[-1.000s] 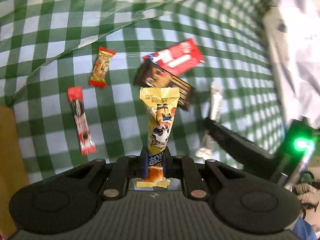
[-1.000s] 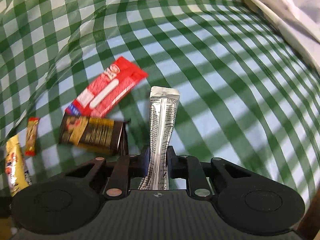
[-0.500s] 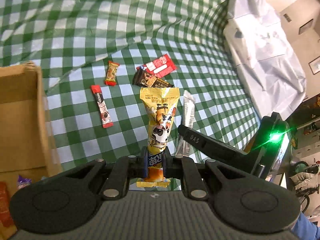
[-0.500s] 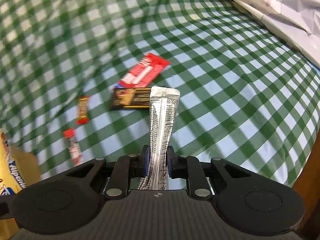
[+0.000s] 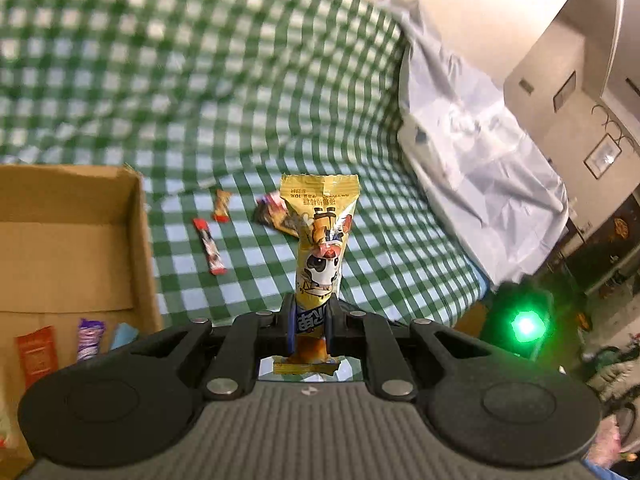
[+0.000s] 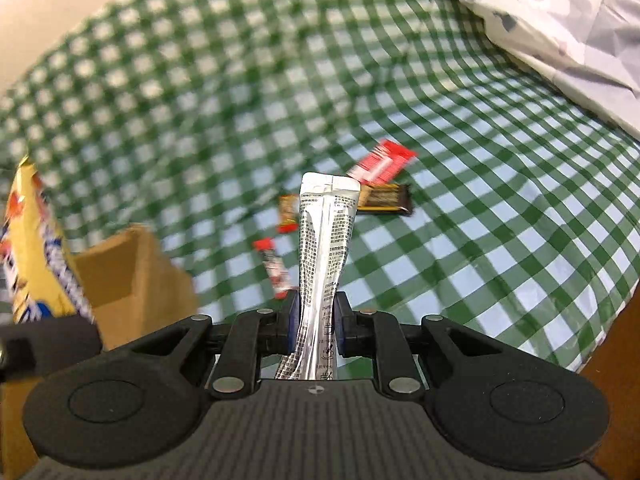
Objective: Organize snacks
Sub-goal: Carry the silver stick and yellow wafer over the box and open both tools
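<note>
**A:** Right now, which step are we looking at?

**B:** A carry, I'd say. Nearest the lens, the left tongs (image 5: 311,330) are clenched on the lower end of a yellow cartoon snack packet (image 5: 320,240), which stands up between the pads. The right tongs (image 6: 316,330) are clamped the same way on a silver stick sachet (image 6: 326,248). Both packets are clear of the cloth.

**A:** And where are they headed?

**B:** Most likely the cardboard box (image 5: 132,240), just to the left of both pairs of tongs. It is open at the top, and a few wrappers already lie on its floor: an orange-red one (image 5: 38,354), a purple one (image 5: 90,338) and a pale blue one (image 5: 125,332).

**A:** So what does the next move call for?

**B:** Bringing each packet over the box wall, not against it, then lowering and letting go over a bare patch of the floor. The packets stick out well past the pads, so their tops need to clear the rim first.

**A:** What remains further out?

**B:** On the green checked tablecloth (image 6: 480,240) lie a slim red-ended stick (image 5: 209,245), a small orange candy (image 5: 221,211), a dark brown bar (image 6: 386,200) and, farthest, a red bar (image 6: 382,166). Those are not yet sorted.
</note>
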Demonstrator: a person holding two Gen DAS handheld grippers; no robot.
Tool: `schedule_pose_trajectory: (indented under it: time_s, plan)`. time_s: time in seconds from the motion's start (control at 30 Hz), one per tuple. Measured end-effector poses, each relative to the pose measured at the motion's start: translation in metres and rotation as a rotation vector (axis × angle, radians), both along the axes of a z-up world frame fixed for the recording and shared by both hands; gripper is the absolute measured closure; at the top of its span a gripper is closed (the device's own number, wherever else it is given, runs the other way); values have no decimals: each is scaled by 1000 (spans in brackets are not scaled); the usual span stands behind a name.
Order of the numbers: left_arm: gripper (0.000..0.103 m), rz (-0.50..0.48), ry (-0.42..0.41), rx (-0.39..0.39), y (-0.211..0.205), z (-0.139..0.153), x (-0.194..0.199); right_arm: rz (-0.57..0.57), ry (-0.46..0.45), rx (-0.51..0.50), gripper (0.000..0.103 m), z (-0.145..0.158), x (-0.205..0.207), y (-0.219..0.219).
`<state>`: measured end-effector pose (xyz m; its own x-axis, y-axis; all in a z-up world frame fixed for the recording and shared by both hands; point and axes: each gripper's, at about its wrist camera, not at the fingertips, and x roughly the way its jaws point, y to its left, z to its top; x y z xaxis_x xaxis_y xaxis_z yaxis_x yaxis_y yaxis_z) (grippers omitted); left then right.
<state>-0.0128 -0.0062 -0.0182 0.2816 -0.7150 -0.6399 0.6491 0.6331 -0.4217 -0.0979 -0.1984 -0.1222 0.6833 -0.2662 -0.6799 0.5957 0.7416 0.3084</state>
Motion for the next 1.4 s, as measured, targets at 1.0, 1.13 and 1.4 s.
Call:
schedule_pose_trajectory:
  time_s: [1.0, 1.13, 1.4]
  plan:
    - [89, 327, -157, 89, 163, 45, -99, 295, -290, 21, 85, 70, -129, 150]
    - [89, 345, -184, 104, 165, 42, -81, 307, -267, 13, 84, 65, -116, 151]
    - [89, 364, -149, 156, 161, 20, -39, 346, -212, 4, 84, 55, -78, 153]
